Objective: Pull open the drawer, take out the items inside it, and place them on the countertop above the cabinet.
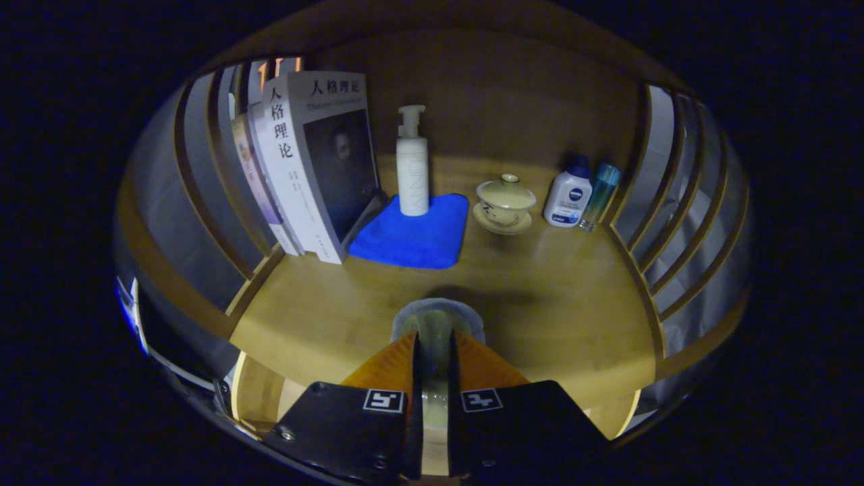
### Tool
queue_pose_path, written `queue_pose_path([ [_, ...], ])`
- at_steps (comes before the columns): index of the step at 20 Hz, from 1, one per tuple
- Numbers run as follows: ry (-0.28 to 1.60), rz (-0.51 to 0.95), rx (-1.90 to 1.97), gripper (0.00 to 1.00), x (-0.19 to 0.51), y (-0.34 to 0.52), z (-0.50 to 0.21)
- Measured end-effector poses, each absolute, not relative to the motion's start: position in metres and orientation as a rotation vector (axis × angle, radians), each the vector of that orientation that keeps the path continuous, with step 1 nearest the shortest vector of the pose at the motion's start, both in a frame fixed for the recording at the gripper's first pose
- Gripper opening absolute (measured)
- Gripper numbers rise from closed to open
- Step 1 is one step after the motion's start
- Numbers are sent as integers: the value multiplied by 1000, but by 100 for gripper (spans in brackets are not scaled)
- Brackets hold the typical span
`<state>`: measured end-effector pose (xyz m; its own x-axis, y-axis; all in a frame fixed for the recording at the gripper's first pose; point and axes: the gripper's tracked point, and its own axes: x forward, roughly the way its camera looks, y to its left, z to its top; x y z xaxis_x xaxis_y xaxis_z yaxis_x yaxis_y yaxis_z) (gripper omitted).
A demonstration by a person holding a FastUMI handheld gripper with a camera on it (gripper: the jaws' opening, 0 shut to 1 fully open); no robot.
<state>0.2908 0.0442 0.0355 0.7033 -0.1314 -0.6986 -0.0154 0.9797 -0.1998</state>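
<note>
The hand-held gripper (435, 351) is clamping a pale, grey-rimmed item (437, 322) between both fingers, holding it over the table (574, 317); beyond are sitting a blue cloth (413, 236) and lidded cup (505, 202).

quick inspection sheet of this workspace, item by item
surface: wooden countertop with slatted side rails, mostly bare in front
job's things: a pale, rimmed dish-like item sits between the fingers, over the countertop's front edge; its exact kind is hard to tell
clutter: books standing at the back left; pump bottle on a blue cloth; lidded cup on a saucer; white bottle beside a teal bottle
grippers: gripper fingers close around the item, appear to press it
cables: nothing seen
surroundings: dim wooden back panel
</note>
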Motion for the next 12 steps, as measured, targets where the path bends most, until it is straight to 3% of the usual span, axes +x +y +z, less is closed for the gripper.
queue_pose_path([
  [12,684,-70,-243,26,298,42,23],
])
